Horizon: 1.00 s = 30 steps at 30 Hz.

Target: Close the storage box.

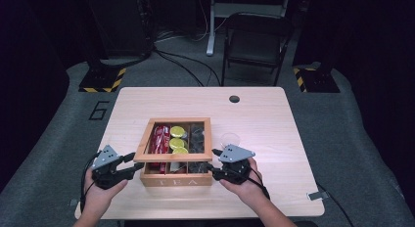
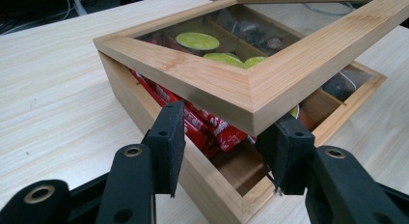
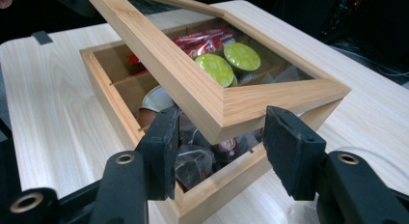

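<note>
A wooden tea box (image 1: pixel 176 180) sits near the front of the desk (image 1: pixel 274 114), between the two grippers. Its glass lid (image 2: pixel 251 93) is tilted up at the front. The left gripper (image 2: pixel 224 149) and the right gripper (image 3: pixel 219 151) each reach around a front lid corner. Whether their pads squeeze it is hard to tell. Inside are red packets (image 2: pixel 212 130) and green-topped pods (image 3: pixel 214 68).

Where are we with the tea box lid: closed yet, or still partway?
Partway. The tea box is already filled: red packets, green-topped capsules, tea bags. In hand: the glass lid sits tilted above the box, its front corners between the left claw and the right claw. Left: lowering it flush.
</note>
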{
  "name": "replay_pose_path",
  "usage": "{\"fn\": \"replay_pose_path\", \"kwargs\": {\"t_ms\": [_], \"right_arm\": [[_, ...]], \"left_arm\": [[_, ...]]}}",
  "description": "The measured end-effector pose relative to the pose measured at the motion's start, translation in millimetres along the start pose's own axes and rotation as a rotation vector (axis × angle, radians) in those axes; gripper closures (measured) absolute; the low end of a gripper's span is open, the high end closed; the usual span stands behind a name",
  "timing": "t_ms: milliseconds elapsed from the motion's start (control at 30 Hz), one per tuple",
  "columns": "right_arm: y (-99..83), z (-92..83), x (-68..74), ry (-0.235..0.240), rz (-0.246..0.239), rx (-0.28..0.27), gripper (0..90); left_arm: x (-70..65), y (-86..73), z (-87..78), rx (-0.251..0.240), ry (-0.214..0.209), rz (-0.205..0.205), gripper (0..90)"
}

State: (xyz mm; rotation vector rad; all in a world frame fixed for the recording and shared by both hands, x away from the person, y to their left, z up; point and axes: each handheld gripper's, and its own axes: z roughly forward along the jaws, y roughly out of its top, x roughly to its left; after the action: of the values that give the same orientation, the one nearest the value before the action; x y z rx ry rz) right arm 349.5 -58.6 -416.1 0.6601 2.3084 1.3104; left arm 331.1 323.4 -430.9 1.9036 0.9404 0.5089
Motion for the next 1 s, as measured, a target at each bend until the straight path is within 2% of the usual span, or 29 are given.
{"fn": "replay_pose_path", "kwargs": {"t_ms": [100,200,333,467,600,633,767,1000], "right_arm": [[-2.2,0.1,1.4,0.01,-0.004,0.013,47.4],[-4.5,-1.0,1.3,0.028,0.021,0.013,48.3],[-6.6,-0.6,1.2,0.036,0.035,0.016,48.3],[-12.9,4.2,5.7,0.036,0.035,0.037,48.1],[-16.5,6.6,6.9,0.032,0.032,0.036,48.1],[-19.5,7.7,7.8,0.035,0.052,0.035,48.1],[-23.5,9.1,9.9,0.029,0.028,0.06,48.1],[-26.5,11.9,8.5,0.045,0.03,0.061,47.3]], "left_arm": [[-0.8,-2.3,0.6,0.006,0.001,-0.001,53.2],[-1.1,-6.9,2.3,0.023,-0.002,0.005,53.2],[-2.7,-11.7,4.3,0.036,-0.002,-0.007,53.2],[-7.8,-19.3,6.5,0.053,-0.006,0.008,53.3],[-10.4,-23.3,9.5,0.054,-0.008,0.02,53.7],[-12.1,-25.2,10.8,0.06,-0.007,0.026,53.6],[-12.7,-28.1,11.0,0.063,-0.009,0.03,53.6],[-12.3,-31.9,9.4,0.076,-0.019,0.029,53.6]]}}
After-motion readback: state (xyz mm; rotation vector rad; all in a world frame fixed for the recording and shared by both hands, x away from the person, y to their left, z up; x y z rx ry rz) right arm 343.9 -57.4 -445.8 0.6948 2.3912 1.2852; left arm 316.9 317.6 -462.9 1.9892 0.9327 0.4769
